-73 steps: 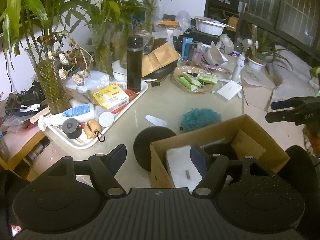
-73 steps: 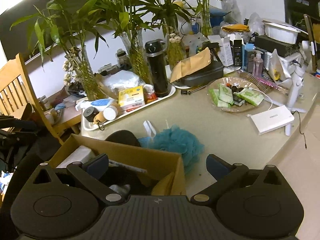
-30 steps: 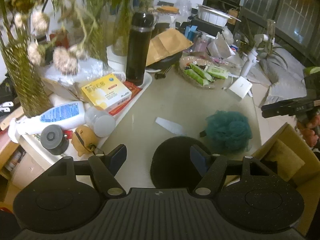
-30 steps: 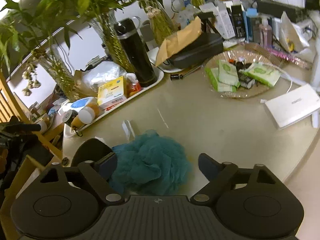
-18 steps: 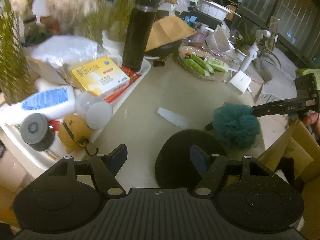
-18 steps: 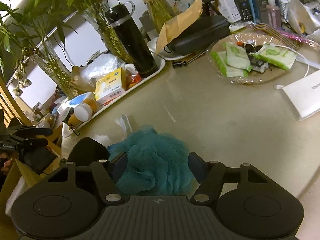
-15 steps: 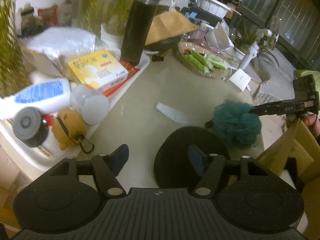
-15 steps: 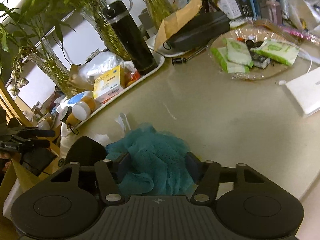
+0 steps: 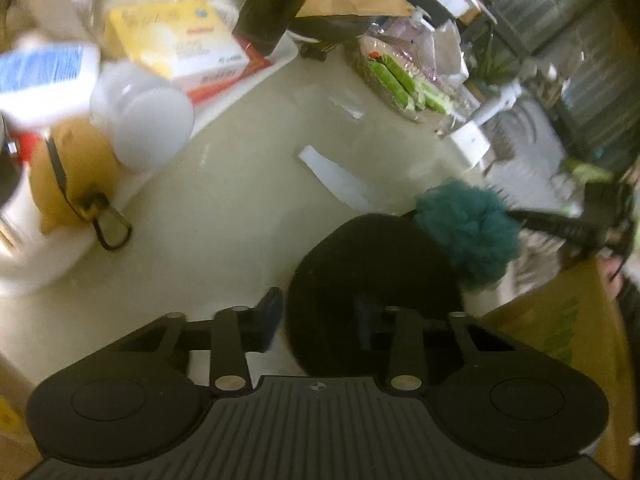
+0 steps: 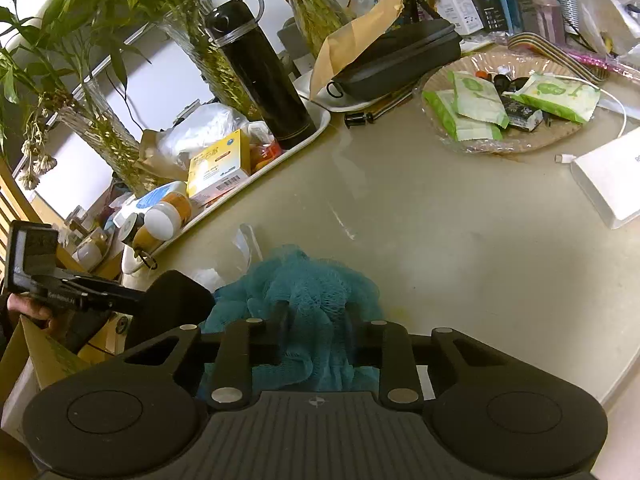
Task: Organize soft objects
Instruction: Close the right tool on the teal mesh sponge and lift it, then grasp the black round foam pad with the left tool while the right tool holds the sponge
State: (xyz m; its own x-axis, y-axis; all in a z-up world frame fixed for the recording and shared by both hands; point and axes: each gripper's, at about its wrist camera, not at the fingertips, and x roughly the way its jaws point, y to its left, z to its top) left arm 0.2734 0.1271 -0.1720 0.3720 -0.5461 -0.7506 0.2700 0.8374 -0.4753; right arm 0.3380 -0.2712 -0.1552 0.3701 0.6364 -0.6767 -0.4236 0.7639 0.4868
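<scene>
The right hand-held gripper [image 10: 316, 332] pinched a fluffy teal mesh bath pouf [image 10: 304, 300] resting on the smooth beige tabletop [image 10: 460, 216]. The left hand-held gripper [image 9: 318, 320] had closed on a round, matte black foam pad [image 9: 372, 280] beside the cardboard box [image 9: 560, 328].

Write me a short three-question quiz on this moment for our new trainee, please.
1. True or false: the right gripper is shut on the teal mesh pouf.
2. Which thing does the left gripper straddle: A) the yellow box, B) the round black pad, C) the black flask?
3. Fill in: the pouf lies on the ____, beside the cardboard box.

Key: 1 true; 2 B; 3 table.
</scene>
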